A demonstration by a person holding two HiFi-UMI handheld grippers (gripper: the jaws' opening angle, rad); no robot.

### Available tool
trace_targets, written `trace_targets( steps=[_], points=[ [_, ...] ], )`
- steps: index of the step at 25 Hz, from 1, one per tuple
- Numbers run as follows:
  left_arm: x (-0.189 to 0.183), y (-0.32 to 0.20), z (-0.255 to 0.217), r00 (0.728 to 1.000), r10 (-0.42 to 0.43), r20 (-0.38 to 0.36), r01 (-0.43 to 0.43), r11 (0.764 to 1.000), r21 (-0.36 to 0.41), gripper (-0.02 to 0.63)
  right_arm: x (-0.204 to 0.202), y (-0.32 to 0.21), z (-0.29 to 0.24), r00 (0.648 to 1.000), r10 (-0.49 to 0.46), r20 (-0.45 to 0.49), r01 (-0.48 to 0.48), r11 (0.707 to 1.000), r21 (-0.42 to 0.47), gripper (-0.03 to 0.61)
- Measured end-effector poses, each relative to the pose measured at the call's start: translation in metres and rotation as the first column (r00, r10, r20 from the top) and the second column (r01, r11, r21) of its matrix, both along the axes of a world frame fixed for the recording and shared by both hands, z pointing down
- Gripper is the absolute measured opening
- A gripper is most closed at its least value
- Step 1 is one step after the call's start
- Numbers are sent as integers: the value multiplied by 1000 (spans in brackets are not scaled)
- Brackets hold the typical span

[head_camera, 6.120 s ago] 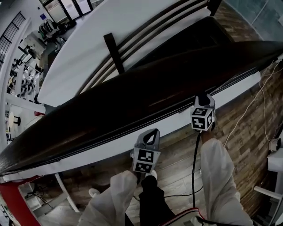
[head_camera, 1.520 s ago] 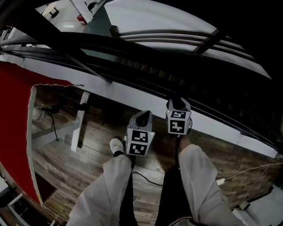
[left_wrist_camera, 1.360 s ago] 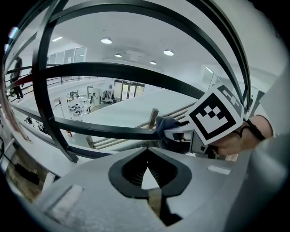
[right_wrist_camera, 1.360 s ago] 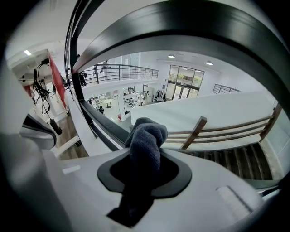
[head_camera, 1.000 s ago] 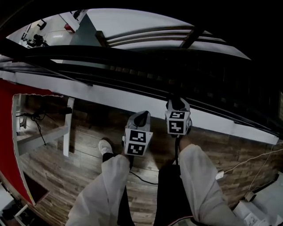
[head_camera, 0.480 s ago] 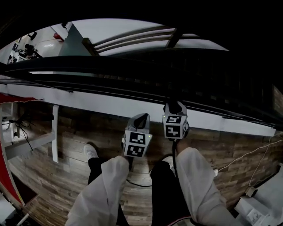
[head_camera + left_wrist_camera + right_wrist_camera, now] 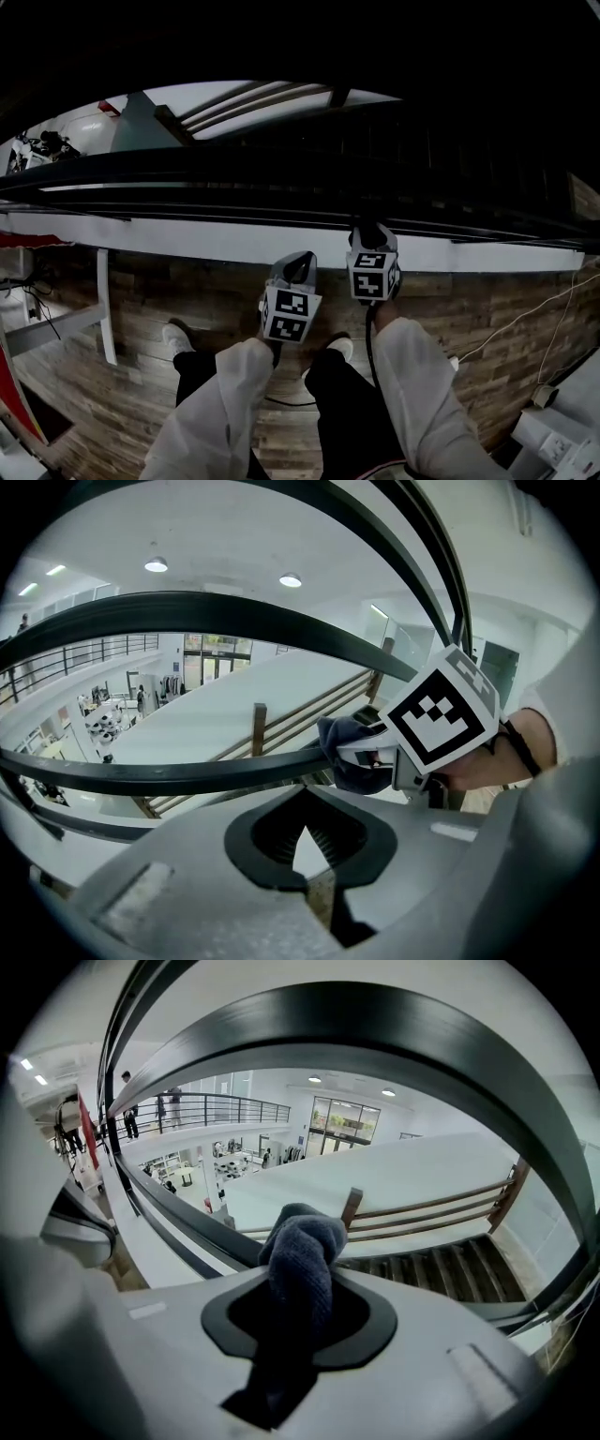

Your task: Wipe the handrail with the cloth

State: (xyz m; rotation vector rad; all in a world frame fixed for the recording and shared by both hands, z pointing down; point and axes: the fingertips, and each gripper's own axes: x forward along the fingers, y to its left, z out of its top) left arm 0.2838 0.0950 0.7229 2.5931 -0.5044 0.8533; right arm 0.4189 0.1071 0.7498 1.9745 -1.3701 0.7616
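Wood plank floor (image 7: 94, 403) under your feet, white table leg (image 7: 105, 314) to your left, stairs (image 7: 441, 1279) below, round ceiling lights (image 7: 157, 565), glazed doors (image 7: 342, 1119) far ahead of you.

The brown wood-plank floor (image 7: 487, 309) fills the lower half of the head view. Two white shoes stand on it, one at eight o'clock (image 7: 174, 335) and one just below centre (image 7: 339, 348). A thin pale cable (image 7: 511, 328) trails over the planks at four o'clock. A white upright post (image 7: 105, 309) stands on them at nine o'clock.
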Motion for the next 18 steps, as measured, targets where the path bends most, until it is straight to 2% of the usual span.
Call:
trace_targets(
  steps=[5,10,18],
  points=[
    [48,29,-5,999,44,-15,-44,999,13,2,44,30,-1,999,1,-32,0,1000,10,94],
    [87,57,-2,996,93,-13,-93,996,10,3,93,68,-1,997,58,-49,-57,998,5,94],
    [158,109,-3,982,186,-32,-186,983,1,2,194,133,-11,983,160,-93,-159,987,12,94]
  ],
)
